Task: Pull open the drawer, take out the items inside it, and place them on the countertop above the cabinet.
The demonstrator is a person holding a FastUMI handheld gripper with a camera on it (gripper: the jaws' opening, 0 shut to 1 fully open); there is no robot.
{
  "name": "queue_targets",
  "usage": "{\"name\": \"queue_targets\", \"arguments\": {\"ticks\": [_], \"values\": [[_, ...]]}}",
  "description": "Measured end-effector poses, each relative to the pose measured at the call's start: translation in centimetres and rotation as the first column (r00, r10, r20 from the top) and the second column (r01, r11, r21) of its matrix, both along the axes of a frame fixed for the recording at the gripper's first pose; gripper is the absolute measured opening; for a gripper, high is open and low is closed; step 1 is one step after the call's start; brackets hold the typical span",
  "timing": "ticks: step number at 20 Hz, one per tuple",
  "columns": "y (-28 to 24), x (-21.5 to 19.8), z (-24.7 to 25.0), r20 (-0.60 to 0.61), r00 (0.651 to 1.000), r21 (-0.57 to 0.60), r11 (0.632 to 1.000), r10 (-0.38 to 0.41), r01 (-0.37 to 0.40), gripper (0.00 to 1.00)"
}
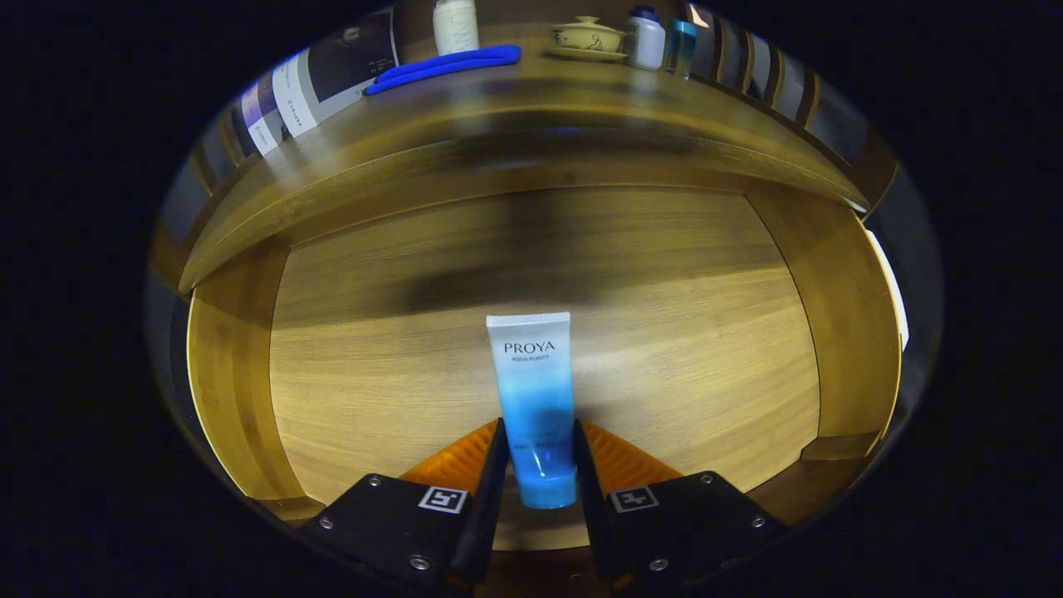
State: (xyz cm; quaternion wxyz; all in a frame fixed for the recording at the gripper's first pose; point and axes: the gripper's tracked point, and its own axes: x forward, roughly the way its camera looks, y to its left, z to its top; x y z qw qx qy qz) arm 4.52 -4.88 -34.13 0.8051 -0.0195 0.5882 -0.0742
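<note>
Blue-and-white tube [536,390] upright-looking, cap end nearest, in the open wooden drawer [648,332] | gripper [538,453] clamped on its lower half, both fingers pressing | cap partly hidden between fingers | countertop [531,95] beyond holds blue strip [444,66], teacup [588,37], 3 bottles cut off above.

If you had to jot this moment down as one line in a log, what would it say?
stage: grasp in open drawer | gripper: fingers shut on blue tube, cap end between them | countertop: items already there
</note>
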Motion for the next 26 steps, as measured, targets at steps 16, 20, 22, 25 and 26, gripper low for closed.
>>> {"name": "queue_targets", "arguments": {"ticks": [16, 20, 22, 25, 26], "values": [[-0.8, -1.0, 9.8, 0.276, 0.959, -0.090, 0.995, 0.063, -0.040, 0.38], [-0.4, 1.5, 13.0, 0.386, 0.922, -0.050, 0.999, 0.033, -0.015, 0.38], [-0.5, 3.5, 14.3, 0.430, 0.902, -0.054, 0.998, 0.039, -0.017, 0.38], [-0.5, 7.2, 16.0, 0.479, 0.874, -0.082, 0.996, 0.078, -0.044, 0.38], [-0.4, 8.6, 16.3, 0.495, 0.864, -0.092, 0.994, 0.092, -0.053, 0.38]]}}
